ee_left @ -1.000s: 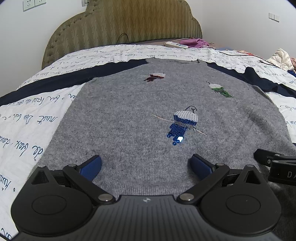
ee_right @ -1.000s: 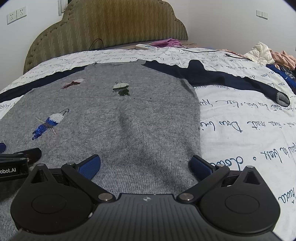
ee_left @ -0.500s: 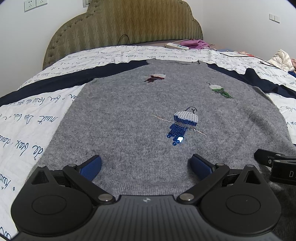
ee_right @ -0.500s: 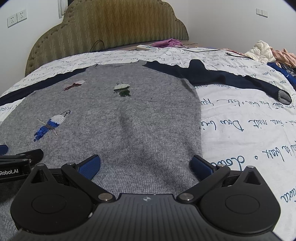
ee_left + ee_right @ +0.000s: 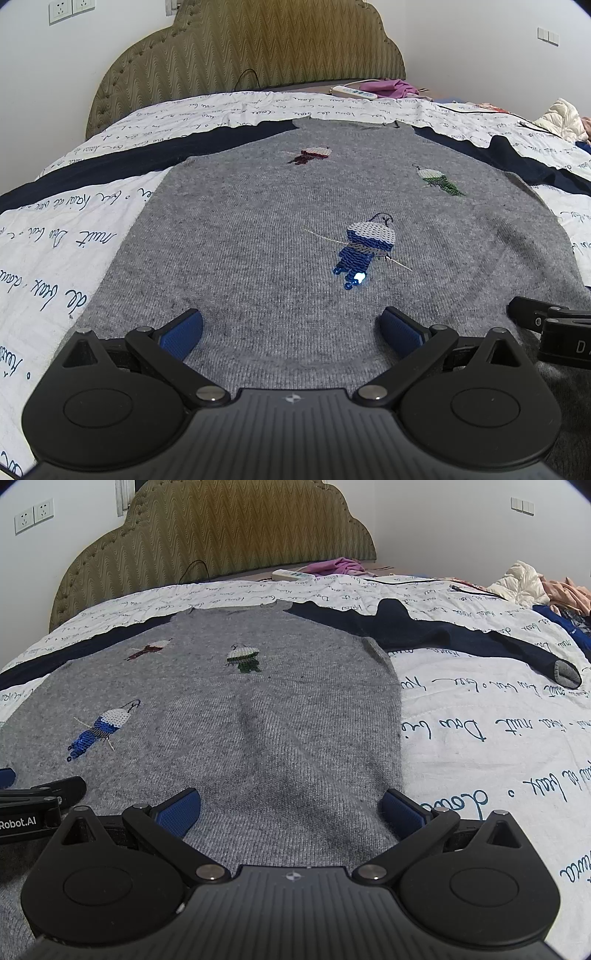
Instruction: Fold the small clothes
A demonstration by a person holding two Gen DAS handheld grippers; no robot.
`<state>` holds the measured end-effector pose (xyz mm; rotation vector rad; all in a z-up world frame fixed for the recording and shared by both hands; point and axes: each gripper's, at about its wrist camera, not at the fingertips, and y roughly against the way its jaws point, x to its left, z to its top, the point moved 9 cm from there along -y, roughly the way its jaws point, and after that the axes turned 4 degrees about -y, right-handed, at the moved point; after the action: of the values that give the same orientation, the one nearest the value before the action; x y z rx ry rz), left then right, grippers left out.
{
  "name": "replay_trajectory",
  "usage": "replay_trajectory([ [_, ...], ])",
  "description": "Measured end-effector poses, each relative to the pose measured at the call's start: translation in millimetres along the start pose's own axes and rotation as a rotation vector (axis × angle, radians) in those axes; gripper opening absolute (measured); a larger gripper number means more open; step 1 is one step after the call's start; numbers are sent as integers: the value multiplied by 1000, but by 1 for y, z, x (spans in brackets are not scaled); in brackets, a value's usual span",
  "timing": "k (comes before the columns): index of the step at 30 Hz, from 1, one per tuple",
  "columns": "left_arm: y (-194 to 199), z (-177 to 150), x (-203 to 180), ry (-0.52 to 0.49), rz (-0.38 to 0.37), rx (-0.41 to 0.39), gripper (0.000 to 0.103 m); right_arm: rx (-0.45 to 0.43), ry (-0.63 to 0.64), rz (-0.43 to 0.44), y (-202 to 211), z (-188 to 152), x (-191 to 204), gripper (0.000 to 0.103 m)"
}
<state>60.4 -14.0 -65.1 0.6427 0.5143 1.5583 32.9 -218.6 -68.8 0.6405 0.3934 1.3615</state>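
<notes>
Since the grey sweater is lying flat and face-up on the bed, with its hem nearest me and the neckline up toward the headboard, I'd say nothing has been folded yet; the navy sleeves are both spread out to the sides, and the right sleeve runs well out across the quilt with its cuff turned up.

My left hand-held gripper is wide open and holding nothing, hovering low over the hem on the left half of the body; my right hand-held gripper is equally wide open and empty, over the hem near the right side seam, its outer finger about at the sweater's edge.

How I expect it to handle: soft, floppy knit, light enough but it'll sag and stretch if I lift it from one point; the fuzzy surface should grip the blue pads fine, so slipping isn't my worry; dragging the quilt up with it is. The sequin birds look snaggy, so I'd keep the fingers off those.

Where I'd grab: pinch a sleeve near its cuff, or the side edge at hem and shoulder together, so the fold comes over evenly; there's a soft ridge in the knit on the right side that could use smoothing first.
</notes>
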Motion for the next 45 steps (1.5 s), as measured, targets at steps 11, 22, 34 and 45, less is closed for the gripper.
replay_trajectory([
  [11, 2, 4, -1, -31, 20, 23, 103, 13, 5, -2, 1, 1, -1, 103],
  [22, -9, 45, -5, -30, -14, 42, 103, -92, 18, 28, -3, 61, -9, 103],
  [34, -37, 93, -10, -30, 15, 10, 103, -144, -32, 149, -23, 125, -41, 98],
  [45, -60, 99, -42, -33, -81, 70, 103, -280, -751, -98, -16, 143, -318, 76],
])
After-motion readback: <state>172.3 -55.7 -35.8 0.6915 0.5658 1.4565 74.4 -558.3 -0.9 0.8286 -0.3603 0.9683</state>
